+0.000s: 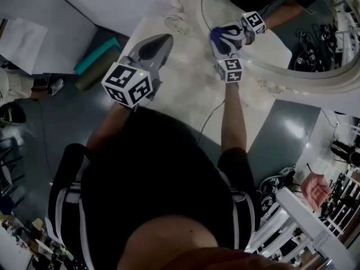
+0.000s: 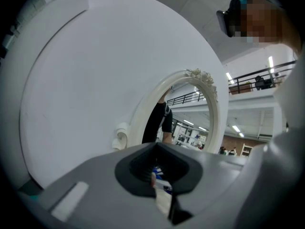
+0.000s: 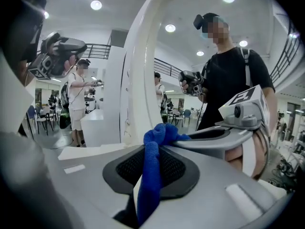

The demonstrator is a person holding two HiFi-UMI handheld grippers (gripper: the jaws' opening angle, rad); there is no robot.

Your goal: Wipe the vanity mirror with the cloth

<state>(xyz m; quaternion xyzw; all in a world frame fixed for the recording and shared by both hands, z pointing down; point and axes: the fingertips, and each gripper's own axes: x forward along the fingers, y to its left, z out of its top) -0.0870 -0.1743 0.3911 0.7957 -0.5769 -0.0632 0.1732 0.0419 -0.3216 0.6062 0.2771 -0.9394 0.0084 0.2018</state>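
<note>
Hard rubbing on the vanity mirror (image 1: 281, 49) could tug the cloth (image 3: 148, 185) from the right gripper (image 3: 151, 149)'s pinching jaws, while the left gripper (image 2: 156, 149)'s jaws are pressed together.

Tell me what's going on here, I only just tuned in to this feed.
A person holds a two-jaw gripper in each hand at a white vanity. The right gripper is shut on a blue cloth, and the bunched end of the cloth appears to meet the glass of the oval vanity mirror near its frame. The left gripper is shut on nothing, hanging over the tabletop, apart from the mirror.
</note>
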